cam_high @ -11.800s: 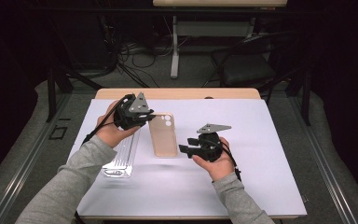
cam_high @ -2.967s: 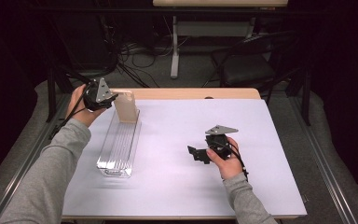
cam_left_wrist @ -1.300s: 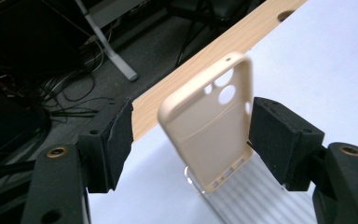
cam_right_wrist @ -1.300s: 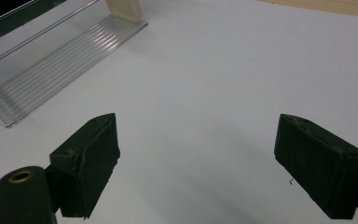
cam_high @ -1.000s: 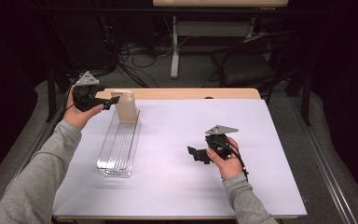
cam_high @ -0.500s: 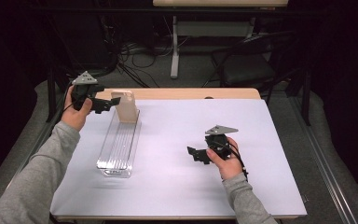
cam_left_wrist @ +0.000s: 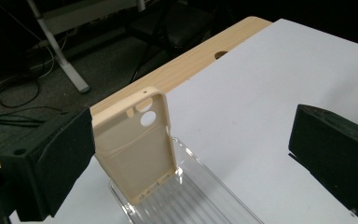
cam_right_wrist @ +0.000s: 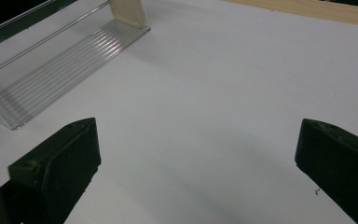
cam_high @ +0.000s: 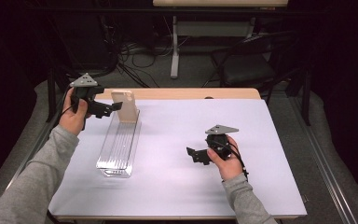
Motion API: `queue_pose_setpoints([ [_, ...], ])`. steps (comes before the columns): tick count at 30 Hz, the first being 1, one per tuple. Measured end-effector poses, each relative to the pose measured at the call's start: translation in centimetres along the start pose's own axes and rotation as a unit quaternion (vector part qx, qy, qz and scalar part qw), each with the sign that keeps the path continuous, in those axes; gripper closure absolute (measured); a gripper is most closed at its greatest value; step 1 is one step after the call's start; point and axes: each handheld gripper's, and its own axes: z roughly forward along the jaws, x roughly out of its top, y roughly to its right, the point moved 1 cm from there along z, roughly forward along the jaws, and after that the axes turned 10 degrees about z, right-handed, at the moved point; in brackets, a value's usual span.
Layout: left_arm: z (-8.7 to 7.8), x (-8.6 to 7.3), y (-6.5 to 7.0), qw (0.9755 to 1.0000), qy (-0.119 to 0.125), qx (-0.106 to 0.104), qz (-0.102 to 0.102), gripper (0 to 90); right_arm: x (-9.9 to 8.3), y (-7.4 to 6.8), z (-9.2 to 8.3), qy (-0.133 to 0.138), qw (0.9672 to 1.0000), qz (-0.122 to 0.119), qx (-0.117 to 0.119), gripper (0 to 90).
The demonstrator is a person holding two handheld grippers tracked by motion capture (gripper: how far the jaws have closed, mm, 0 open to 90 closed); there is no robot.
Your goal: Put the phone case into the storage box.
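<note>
On the white-covered bench (cam_high: 182, 140) lies a long clear tray (cam_high: 119, 147), and a beige phone case (cam_high: 125, 106) stands upright in its far end, leaning on the end wall. The left claw (cam_high: 114, 108) sits just beside the case with jaws wide apart and nothing gripped; the right claw (cam_high: 192, 153) hovers over bare bench, also wide apart and empty. Three seconds ago the left claw held the case over the tray; its jaws have just been opening and it has drawn off to the left, while the right hand has stayed put.
</note>
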Motion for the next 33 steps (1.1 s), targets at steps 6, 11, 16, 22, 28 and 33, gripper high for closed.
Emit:
queue_pose_setpoints([
  [6, -0.3, -0.1, 1.7, 0.9999, 0.004, -0.014, 0.009, 0.5, 0.1, -0.3, -0.4, -0.003, 1.0, -0.004, -0.001, 0.0],
  [11, -0.5, -0.2, 3.1, 0.9995, 0.005, -0.028, 0.013, 0.5, 0.3, -0.4, -0.7, 0.001, 1.0, -0.007, -0.002, 0.0],
  [16, -0.8, -0.3, 4.4, 0.9991, 0.0, -0.037, 0.017, 0.5, 0.4, -0.6, -0.9, -0.002, 0.9998, -0.017, -0.004, 0.0],
  [22, -1.4, -0.4, 6.1, 0.9987, 0.004, -0.045, 0.024, 0.6, 0.5, -0.9, -1.3, -0.001, 0.9998, -0.022, -0.004, 0.0],
  [28, -1.9, -0.7, 7.3, 0.9983, 0.025, -0.05, 0.016, 0.6, 0.6, -1.3, -2.1, 0.005, 0.9996, -0.028, -0.003, 0.0],
  [33, -2.1, -1.1, 7.8, 0.9984, 0.024, -0.051, 0.013, 0.6, 0.4, -1.5, -3.0, 0.009, 0.9992, -0.039, -0.005, 0.0],
])
